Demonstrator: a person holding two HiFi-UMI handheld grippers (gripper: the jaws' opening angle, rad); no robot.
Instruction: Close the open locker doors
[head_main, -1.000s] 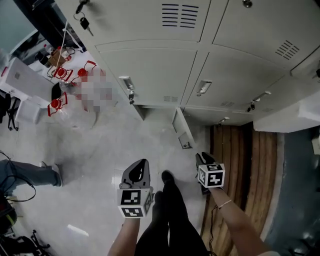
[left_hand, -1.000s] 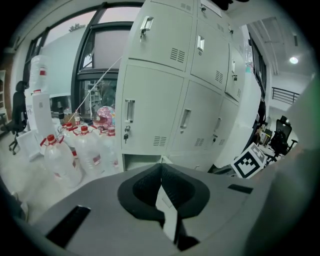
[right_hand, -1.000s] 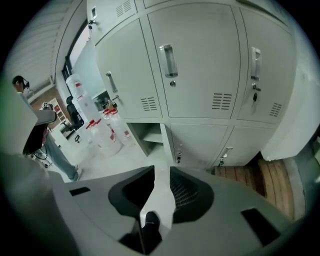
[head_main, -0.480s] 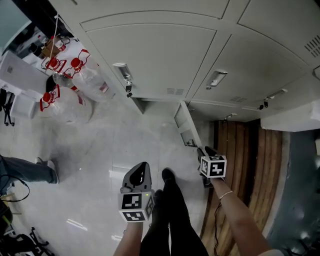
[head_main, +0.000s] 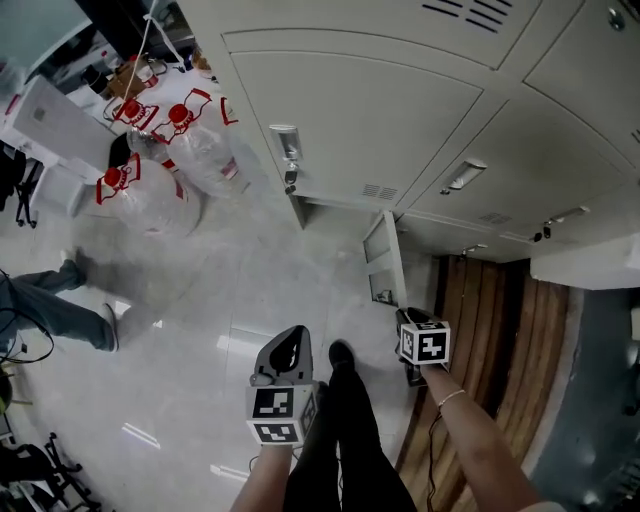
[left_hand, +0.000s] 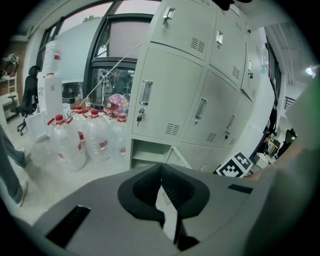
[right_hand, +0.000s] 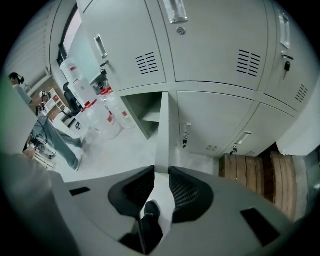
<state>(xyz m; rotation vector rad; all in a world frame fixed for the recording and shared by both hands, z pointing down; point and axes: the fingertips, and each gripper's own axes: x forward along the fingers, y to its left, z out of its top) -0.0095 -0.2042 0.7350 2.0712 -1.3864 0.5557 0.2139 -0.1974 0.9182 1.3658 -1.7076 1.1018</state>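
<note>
Two hand-held tools in grey moulded plastic: the left gripper (head_main: 291, 334) and the right gripper (head_main: 402, 316) each carry a white cube (head_main: 277, 416) printed with black square markers. From its own camera, each broad grey shell (left_hand: 100, 210) shows a black-lined hollow, black cross-ribbed pads (right_hand: 186, 192) and dark rectangular slots (left_hand: 70, 225) cut into its top. The right gripper's jaws have just been closing and stand slightly apart, nothing clamped between them. The person wears black trousers (head_main: 340, 440), a black shoe (head_main: 340, 353) and a thin bracelet (head_main: 449, 398) on the right wrist. Both forearms are uncovered.
</note>
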